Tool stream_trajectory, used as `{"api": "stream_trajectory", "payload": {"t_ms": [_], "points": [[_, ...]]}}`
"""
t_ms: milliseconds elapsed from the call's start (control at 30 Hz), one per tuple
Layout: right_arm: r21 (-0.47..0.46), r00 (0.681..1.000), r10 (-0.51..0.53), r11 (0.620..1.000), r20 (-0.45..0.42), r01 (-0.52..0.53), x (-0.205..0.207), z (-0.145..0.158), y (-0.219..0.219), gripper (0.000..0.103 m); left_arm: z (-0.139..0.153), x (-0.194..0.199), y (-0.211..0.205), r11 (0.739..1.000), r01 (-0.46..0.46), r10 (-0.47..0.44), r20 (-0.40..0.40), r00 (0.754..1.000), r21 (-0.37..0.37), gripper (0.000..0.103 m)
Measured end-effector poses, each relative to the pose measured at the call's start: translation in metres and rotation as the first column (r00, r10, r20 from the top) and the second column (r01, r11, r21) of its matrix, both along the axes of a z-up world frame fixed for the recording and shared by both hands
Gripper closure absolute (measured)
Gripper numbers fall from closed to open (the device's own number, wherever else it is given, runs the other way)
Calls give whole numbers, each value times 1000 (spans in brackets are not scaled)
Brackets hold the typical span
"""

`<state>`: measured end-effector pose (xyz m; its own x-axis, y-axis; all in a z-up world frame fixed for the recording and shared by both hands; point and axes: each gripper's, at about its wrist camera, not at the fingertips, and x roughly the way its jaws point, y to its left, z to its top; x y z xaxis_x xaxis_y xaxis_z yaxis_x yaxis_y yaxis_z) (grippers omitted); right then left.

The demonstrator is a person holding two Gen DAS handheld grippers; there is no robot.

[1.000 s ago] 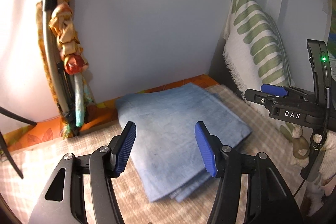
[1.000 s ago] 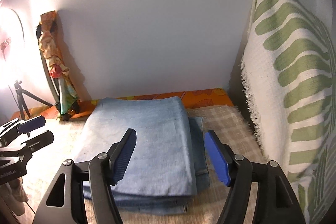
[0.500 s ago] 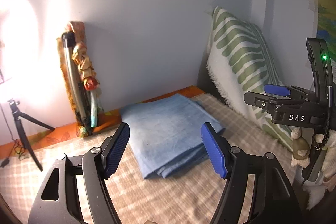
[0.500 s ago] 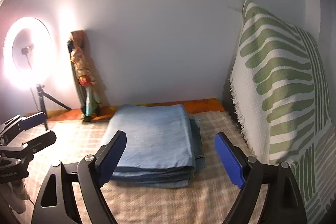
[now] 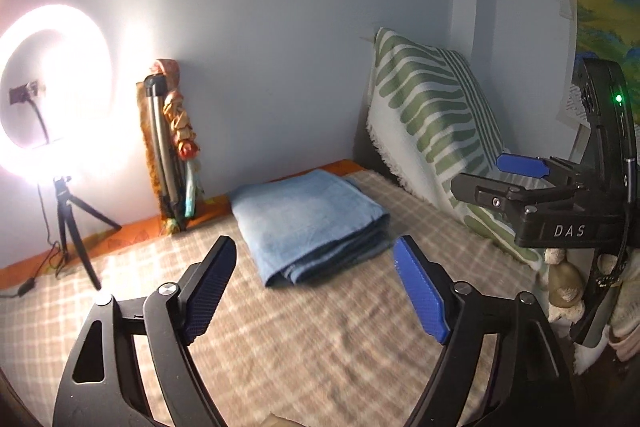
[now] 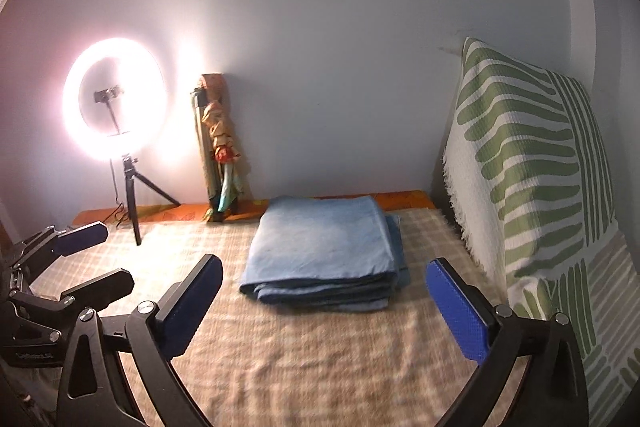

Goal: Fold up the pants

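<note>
Both grippers, left point(image 5: 314, 285) and right point(image 6: 324, 301), jaws spread and empty, have backed well off the folded pants point(image 6: 326, 245); fold judged complete.

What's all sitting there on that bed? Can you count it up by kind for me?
Folded blue pants: 1
Green leaf-print pillow: 1
Ring light on tripod: 1
Cloth-wrapped bundle at the wall: 1
Tongs, left and right, both open: 2
Total: 6

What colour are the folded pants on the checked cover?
Light blue pants, clearest in the right wrist view.
</note>
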<state>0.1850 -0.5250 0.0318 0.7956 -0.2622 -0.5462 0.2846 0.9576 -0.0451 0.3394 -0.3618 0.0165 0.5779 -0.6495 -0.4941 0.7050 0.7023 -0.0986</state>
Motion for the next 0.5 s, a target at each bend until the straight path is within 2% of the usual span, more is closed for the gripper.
{"api": "stream_trajectory", "payload": {"t_ms": [233,400,500], "points": [[-4,1000,-13,1000,9,13,-36,-10,35,0,-12,-29,29,1000,-12,13,-14,1000,24,21],[-58,1000,-28,998,-7,28,-50,-19,60,0,-23,-43,48,999,-34,34,-3,999,32,21],[-59,1000,-30,998,-7,30,-57,-26,73,0,-31,-46,57,999,-40,41,-27,999,33,21]]}}
